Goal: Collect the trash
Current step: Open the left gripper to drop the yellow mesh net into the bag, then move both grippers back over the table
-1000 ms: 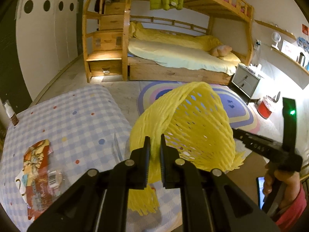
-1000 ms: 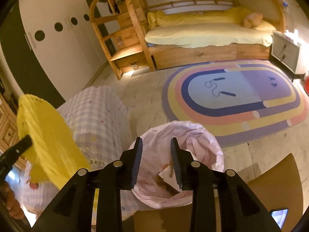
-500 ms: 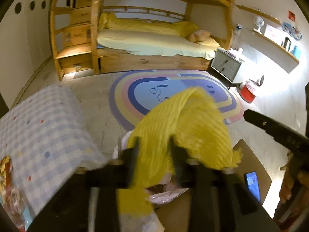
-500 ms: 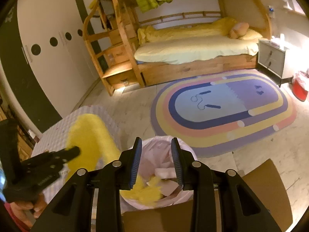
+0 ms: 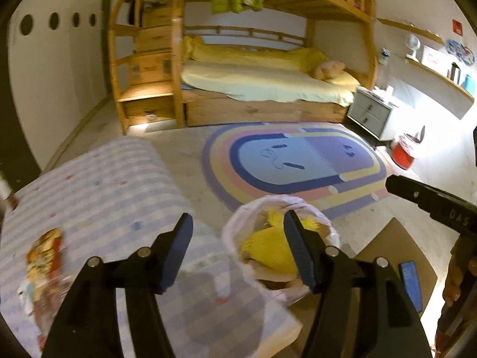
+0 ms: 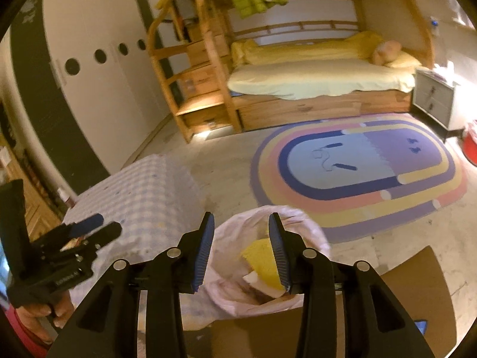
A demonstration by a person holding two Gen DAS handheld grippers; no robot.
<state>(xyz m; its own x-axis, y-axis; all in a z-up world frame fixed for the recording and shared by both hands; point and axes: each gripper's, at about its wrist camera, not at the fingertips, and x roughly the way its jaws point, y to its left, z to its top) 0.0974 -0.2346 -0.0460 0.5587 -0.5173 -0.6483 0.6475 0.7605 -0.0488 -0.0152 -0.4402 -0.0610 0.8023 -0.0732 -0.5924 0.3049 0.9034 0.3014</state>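
Now left tongs (image 5: 237,234) opening, nothing between jaws: yellow foam net (image 5: 269,252) lies in pink-lined bin (image 5: 238,231), dropped where trash belongs. Right tongs (image 6: 241,240) agape, empty, hovering over bin. Snack wrapper (image 5: 44,256) waits on checked table (image 5: 104,185).

The left gripper (image 5: 237,250) points forward and down, its jaws opening wide with nothing pressed between them. The right gripper (image 6: 241,247) tilts down likewise, jaws partly apart and gripping nothing. A hand (image 6: 44,313) wraps the left gripper's handle from below; another hand (image 5: 459,277) holds the right gripper's handle.
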